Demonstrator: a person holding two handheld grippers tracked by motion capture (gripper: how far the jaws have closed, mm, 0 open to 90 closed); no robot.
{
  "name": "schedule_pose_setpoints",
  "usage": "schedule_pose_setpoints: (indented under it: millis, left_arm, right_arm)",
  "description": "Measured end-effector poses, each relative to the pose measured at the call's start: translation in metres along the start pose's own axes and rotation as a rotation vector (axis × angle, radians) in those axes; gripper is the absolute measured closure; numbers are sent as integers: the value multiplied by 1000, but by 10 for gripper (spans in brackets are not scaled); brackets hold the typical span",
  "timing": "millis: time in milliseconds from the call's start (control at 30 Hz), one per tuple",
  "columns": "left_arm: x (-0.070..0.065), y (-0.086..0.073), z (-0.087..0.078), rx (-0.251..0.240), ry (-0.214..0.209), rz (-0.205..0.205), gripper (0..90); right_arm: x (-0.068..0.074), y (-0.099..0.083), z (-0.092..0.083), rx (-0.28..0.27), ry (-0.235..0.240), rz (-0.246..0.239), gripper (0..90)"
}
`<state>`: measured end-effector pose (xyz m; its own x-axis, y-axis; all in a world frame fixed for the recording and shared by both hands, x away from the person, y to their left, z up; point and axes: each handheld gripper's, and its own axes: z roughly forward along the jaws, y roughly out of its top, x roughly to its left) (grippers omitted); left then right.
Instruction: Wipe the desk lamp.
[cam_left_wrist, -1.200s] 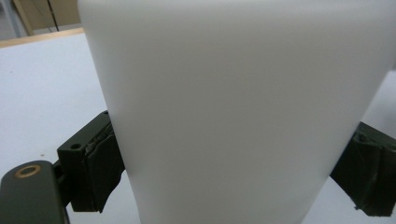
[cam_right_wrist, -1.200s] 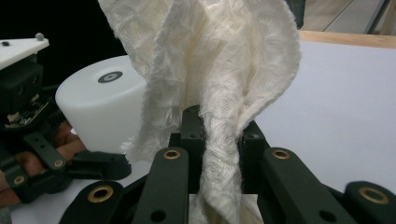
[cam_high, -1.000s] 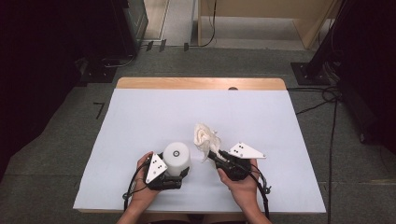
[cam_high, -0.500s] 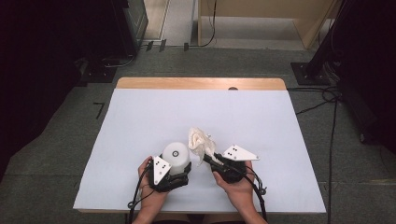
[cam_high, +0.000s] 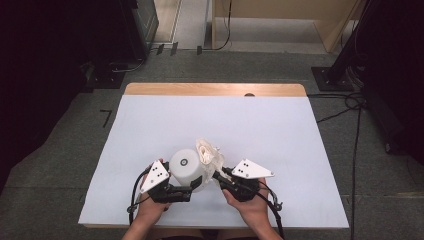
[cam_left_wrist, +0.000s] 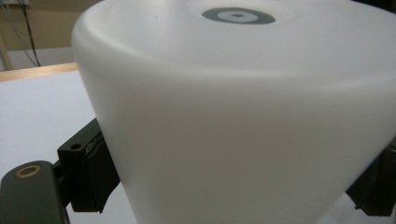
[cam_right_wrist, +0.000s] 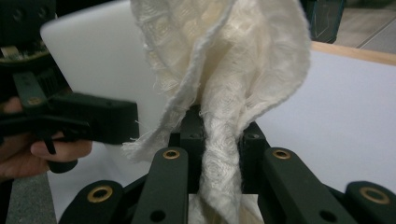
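1 smooth white cup (cam_high: 187, 167) clamped in the left hand-held gripper (cam_high: 192, 186), 1 crumpled cream cloth (cam_high: 209, 153) pinched in the right hand-held gripper (cam_high: 218, 176)

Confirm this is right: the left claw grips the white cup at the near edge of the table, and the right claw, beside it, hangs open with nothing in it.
One thing is wrong. The right claw is not open and bare: the right gripper view shows it shut on a cream cloth. The rest holds: the left claw grips the white cup, with the right claw beside it.
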<state>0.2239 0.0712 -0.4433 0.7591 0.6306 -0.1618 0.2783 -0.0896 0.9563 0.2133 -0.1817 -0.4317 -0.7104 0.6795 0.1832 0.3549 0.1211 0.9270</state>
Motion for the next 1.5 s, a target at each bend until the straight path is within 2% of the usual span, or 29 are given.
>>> schedule_pose_setpoints:
  millis: [67,100,133,233,300,400,467,600,767,833,900,967,1100,1267,1333,1433,1500]
  left_arm:
    - [3,2,-2,-17,-7,-22,86]
    - [7,4,-4,-32,-13,-47,86]
    - [7,4,-4,-32,-13,-47,86]
    - [10,4,-6,-39,-5,-54,86]
    - [11,3,-5,-38,-4,-47,86]
    - [10,0,-3,-31,-22,-33,87]
    - [7,-4,2,-21,-32,-6,87]
    - [6,-17,12,0,-18,59,86]
    - [15,-30,17,6,-22,63,85]
    - [20,-34,18,22,2,77,85]
    - [21,-36,18,32,8,82,85]
    - [22,-41,20,64,35,103,85]
    - [21,-42,20,69,43,120,85]
    - [20,-40,18,86,70,87,62]
    - [18,-36,16,121,109,53,0]
    - [6,-35,14,117,201,28,0]
    - [-3,-36,18,115,241,13,0]
  right_arm:
    - [-1,-3,4,19,6,9,777]
    - [-2,-7,8,45,10,17,777]
    - [-2,-7,8,45,10,17,777]
    - [-3,-14,15,91,11,27,777]
    - [-3,-16,17,102,17,34,778]
    - [-5,-14,15,88,10,36,778]
    - [-5,-10,11,68,7,36,778]
    - [-8,-3,3,31,-11,34,777]
    - [-18,-5,0,29,-42,56,777]
    - [-20,-7,0,32,-45,62,777]
    - [-19,-7,1,34,-42,59,776]
    - [-18,-7,2,37,-39,58,776]
    - [-17,-8,2,39,-36,54,776]
    - [-18,-11,4,47,-35,53,776]
    - [-19,-12,4,51,-39,57,776]
    - [-23,-13,4,53,-50,63,774]
    - [-25,-15,4,55,-56,71,774]
